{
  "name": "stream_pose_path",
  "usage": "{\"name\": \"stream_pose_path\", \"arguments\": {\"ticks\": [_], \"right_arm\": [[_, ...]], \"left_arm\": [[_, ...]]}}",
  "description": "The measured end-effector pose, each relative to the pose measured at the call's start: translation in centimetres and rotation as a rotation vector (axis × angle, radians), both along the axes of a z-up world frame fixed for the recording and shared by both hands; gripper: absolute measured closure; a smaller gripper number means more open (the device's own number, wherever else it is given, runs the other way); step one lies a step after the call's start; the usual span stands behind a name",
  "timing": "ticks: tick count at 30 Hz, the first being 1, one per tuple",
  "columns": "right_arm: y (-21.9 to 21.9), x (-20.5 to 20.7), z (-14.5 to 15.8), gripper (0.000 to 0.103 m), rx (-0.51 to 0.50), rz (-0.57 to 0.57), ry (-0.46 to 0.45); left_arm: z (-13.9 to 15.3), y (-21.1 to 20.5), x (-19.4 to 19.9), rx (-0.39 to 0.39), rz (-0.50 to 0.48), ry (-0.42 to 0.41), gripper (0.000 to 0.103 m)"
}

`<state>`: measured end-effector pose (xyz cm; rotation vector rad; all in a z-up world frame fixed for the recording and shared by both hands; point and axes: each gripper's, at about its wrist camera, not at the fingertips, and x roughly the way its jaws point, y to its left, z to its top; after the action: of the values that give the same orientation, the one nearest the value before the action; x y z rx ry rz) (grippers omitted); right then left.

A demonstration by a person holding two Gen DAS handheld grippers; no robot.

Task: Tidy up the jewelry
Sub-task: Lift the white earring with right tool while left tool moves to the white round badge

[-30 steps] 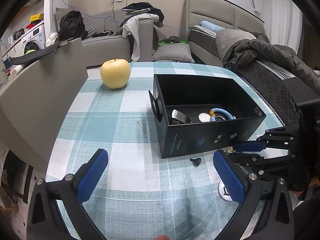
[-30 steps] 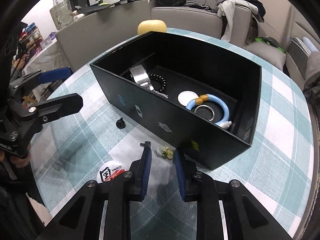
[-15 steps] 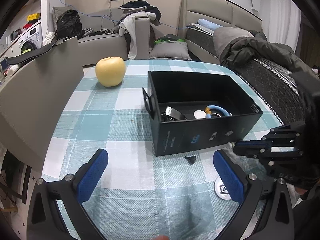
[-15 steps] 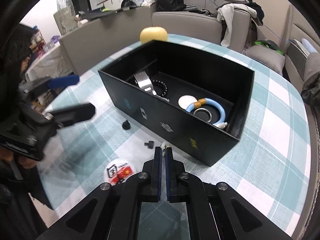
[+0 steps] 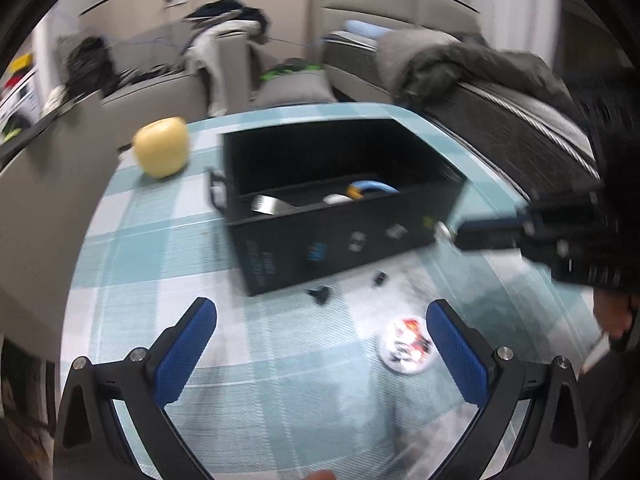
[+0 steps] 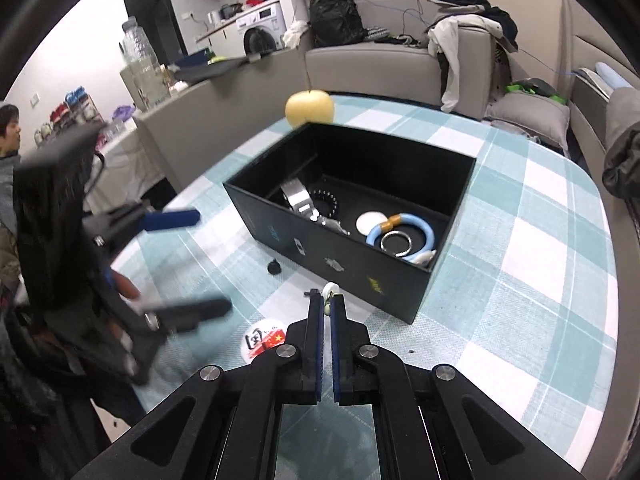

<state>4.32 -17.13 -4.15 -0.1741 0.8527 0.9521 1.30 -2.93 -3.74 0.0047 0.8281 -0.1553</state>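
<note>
— What is the right gripper (image 6: 327,304) doing?
— Its jaws are pinching a small pale earring (image 6: 330,290) just in front of the black box (image 6: 400,296).
— And the left gripper (image 5: 320,344)?
— Hovering over the tabletop (image 5: 160,280), jaws gaping wide, holding nothing.

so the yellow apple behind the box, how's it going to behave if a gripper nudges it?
The apple looks round and smooth-skinned, so a sideways nudge would probably roll it across the checked cloth. It stands free behind the black box, with nothing visibly blocking it. It is likely firm and fairly heavy for its size.
</note>
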Motion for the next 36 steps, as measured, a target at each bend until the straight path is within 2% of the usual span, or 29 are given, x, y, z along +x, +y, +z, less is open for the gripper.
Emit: {"name": "stream_pose_path", "arguments": {"ticks": [5,9,12,15,21,25,36], "right_arm": [[-0.6,-0.2,0.5,0.101,0.026,-0.006,0.009],[-0.7,-0.6,0.3,0.101,0.017,0.001,0.007],[-1.1,-0.8,0.4,0.101,0.022,-0.001,0.005],[-1.4,-0.8,0.4,0.101,0.027,-0.009,0.007],[-1.9,-0.9,0.6,0.101,0.032,-0.014,0.005],[-1.7,-0.9,0.6,0.101,0.031,-0.015,0.005],[-1.0,-1.0,0.5,0.101,0.025,-0.003,0.004]], "left_arm": [[-0.5,-1.4,-0.3,-0.004,-0.101,0.027,0.002],[-0.5,-2.4,-0.6,0.001,-0.161,0.038,0.007],[-0.7,-2.5,-0.7,0.005,-0.168,0.051,0.010],[-1.2,-2.5,-0.5,0.008,-0.171,0.077,0.018],[-1.9,-2.7,-0.4,0.010,-0.185,0.105,0.019],[-2.1,-3.1,-0.3,0.019,-0.200,0.121,0.033],[-2.2,-3.5,-0.6,0.046,-0.210,0.119,0.039]]}}
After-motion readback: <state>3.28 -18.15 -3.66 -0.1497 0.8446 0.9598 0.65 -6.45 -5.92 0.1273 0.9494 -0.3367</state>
